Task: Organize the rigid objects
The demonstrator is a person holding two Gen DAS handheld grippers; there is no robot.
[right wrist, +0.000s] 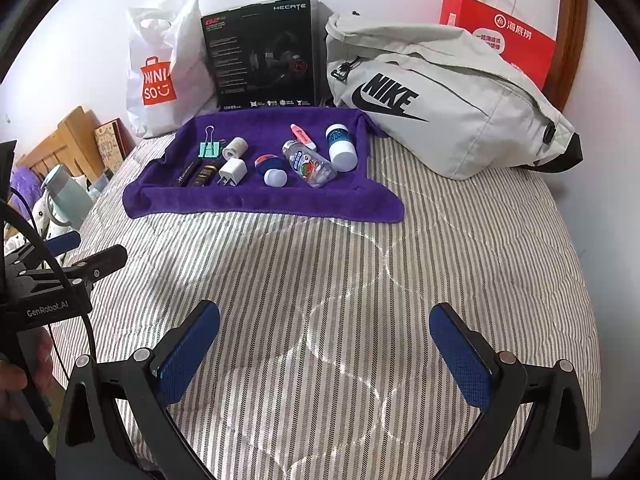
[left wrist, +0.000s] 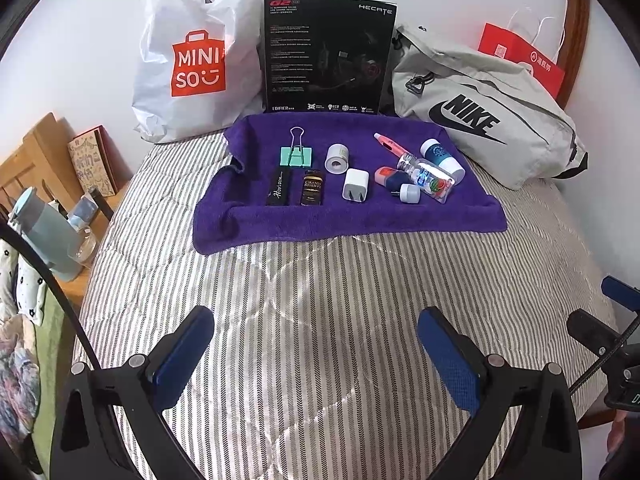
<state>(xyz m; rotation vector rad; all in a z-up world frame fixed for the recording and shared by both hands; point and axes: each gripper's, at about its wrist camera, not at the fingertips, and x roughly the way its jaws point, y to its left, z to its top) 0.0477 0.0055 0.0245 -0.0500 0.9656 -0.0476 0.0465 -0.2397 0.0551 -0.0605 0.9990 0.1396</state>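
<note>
A purple towel (left wrist: 280,216) (right wrist: 256,200) lies on the striped bed and carries small objects. On its left are a green binder clip (left wrist: 296,154) (right wrist: 210,148), a white tape roll (left wrist: 337,158), two dark little boxes (left wrist: 295,188) and a white charger plug (left wrist: 355,185) (right wrist: 233,171). On its right lie a pink pen (left wrist: 390,146), a blue-and-white bottle (left wrist: 442,156) (right wrist: 341,147), a clear bottle (left wrist: 428,178) (right wrist: 314,165) and a blue plug light (left wrist: 396,184). My left gripper (left wrist: 316,356) and right gripper (right wrist: 324,352) hover open over the bedspread, well short of the towel, holding nothing.
Against the wall stand a white Miniso bag (left wrist: 192,56), a black headset box (left wrist: 328,56), a grey Nike bag (left wrist: 480,116) (right wrist: 432,100) and a red paper bag (right wrist: 504,36). A wooden bedside shelf (left wrist: 44,168) with a pale flask (left wrist: 44,232) is at the left.
</note>
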